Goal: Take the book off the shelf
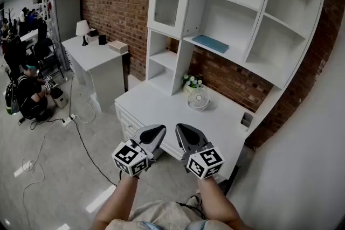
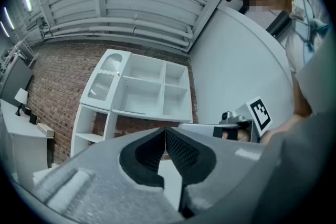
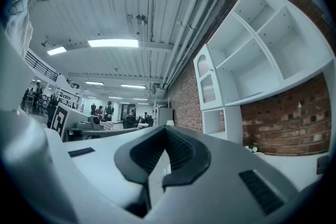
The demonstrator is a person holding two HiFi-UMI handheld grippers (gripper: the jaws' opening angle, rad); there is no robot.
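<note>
Book (image 1: 211,43) untouched: my left gripper (image 1: 153,136) and right gripper (image 1: 187,137) hang with jaws clenched on nothing, short of the worktop (image 1: 161,99). It lies flat on the middle shelf (image 1: 233,54), well apart from both, so the reach, grasp and lift all remain. Only the head view shows its blue cover.

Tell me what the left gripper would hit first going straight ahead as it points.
Likely the brick wall under the shelf unit, just above the desk; the left gripper aims below the book. Depth is unclear.
</note>
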